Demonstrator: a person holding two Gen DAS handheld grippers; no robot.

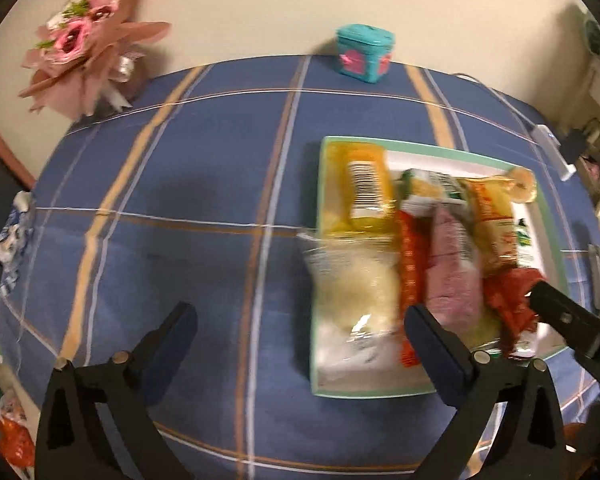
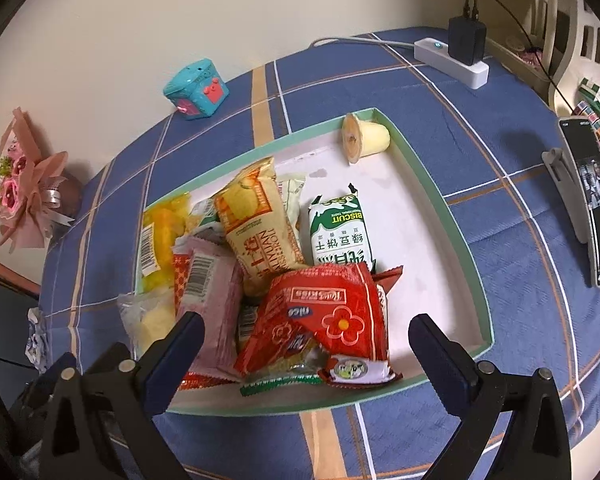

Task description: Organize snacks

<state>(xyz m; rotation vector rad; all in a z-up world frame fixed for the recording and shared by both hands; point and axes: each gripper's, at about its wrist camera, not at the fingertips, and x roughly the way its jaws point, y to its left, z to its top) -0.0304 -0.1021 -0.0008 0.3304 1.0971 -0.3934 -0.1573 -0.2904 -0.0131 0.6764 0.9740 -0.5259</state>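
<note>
i'm hovering my right gripper (image 2: 306, 344), jaws wide and empty, over the red packet (image 2: 320, 320) inside the tray (image 2: 452, 216); my left gripper (image 1: 300, 332) is gaping beside it.

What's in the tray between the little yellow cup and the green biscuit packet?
Nothing: the right wrist view shows bare white tray floor between the yellow cup and the green biscuit packet.

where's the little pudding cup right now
In the right wrist view the pudding cup lies on its side in the far right corner of the green-rimmed tray, apart from the packets, beyond the green biscuit packet.
</note>
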